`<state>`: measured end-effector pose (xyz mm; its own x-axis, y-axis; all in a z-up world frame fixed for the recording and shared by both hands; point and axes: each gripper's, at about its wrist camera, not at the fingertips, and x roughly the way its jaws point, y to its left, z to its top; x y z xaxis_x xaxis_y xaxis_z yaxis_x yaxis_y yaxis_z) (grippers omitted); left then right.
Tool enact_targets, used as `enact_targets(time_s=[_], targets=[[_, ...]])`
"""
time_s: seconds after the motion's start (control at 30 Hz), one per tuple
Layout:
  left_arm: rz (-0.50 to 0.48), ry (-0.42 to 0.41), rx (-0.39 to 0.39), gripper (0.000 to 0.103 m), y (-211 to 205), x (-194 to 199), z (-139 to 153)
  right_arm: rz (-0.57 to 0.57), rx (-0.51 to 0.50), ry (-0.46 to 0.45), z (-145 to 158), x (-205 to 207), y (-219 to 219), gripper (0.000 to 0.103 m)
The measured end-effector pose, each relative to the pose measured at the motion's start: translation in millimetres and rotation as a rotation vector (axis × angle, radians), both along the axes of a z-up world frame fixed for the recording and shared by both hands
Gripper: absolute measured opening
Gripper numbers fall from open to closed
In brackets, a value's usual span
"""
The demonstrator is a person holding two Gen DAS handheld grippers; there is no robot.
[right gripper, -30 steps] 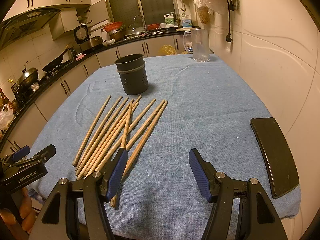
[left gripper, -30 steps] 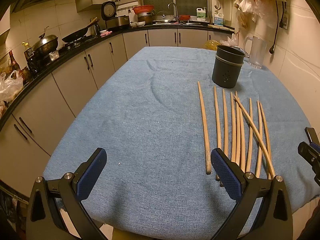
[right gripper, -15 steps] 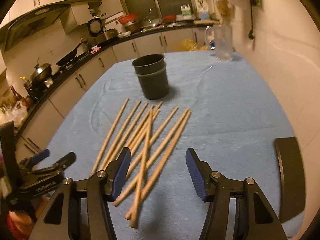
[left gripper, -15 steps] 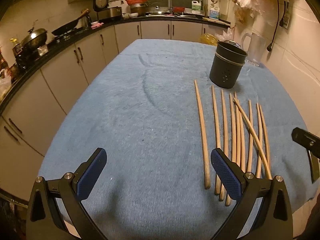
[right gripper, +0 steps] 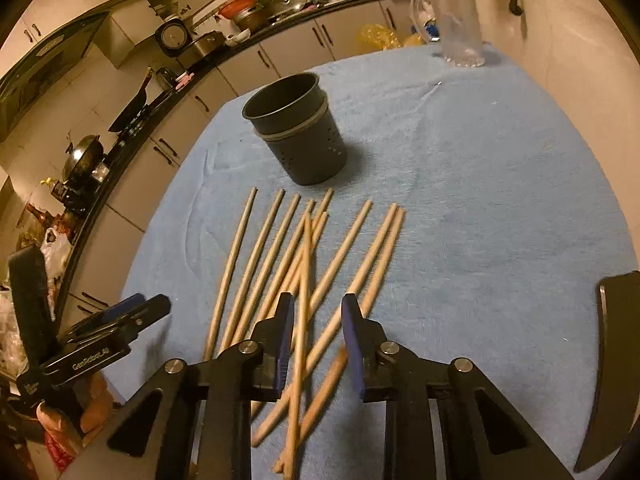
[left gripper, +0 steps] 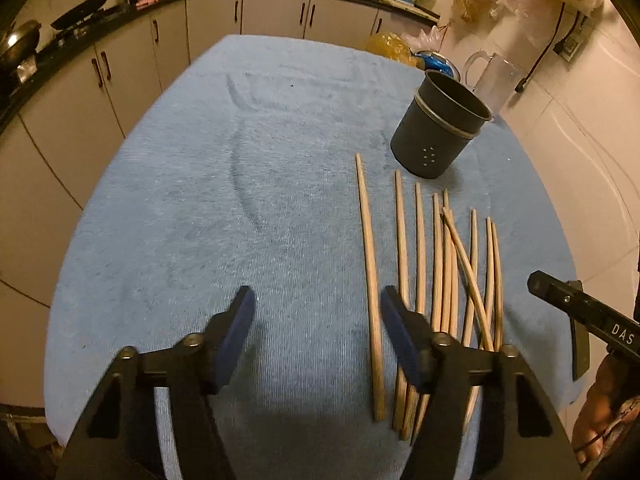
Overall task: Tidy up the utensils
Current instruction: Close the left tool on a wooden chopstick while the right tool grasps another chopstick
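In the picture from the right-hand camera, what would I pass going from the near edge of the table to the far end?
right gripper fingers → wooden chopsticks lying on the blue cloth → dark utensil holder → clear glass pitcher at the far edge.

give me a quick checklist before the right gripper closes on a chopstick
1. Right gripper open: ok, jaws partly closed with a gap left.
2. Only one stick between the jaws: not ok; the crossed wooden chopstick and neighbours from the wooden chopstick pile sit in the gap.
3. Fingers down at stick level: cannot tell.
4. Dark grey perforated metal holder upright, mouth open: ok.
5. Left gripper clear of the pick: ok, open, beside the pile over the blue towel.
6. Path to the holder free: ok, only cloth and sticks between.
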<state>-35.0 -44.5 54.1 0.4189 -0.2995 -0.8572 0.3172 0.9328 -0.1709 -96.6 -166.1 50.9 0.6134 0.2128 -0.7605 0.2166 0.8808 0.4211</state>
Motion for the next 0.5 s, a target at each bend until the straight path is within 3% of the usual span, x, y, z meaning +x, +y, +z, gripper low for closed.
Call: enact_targets(time_s=[0.2,0.5], targets=[[-0.018,0.042,-0.005,0.044,-8.6,17.2,-0.3,0.031,0.016,0.03,-3.5,24.7,5.2,0.025],[-0.038,0.083,0.01,0.044,-21.9,39.5,-3.1,0.059,-0.005,0.104,-23.7,62.4,10.5,0.022]])
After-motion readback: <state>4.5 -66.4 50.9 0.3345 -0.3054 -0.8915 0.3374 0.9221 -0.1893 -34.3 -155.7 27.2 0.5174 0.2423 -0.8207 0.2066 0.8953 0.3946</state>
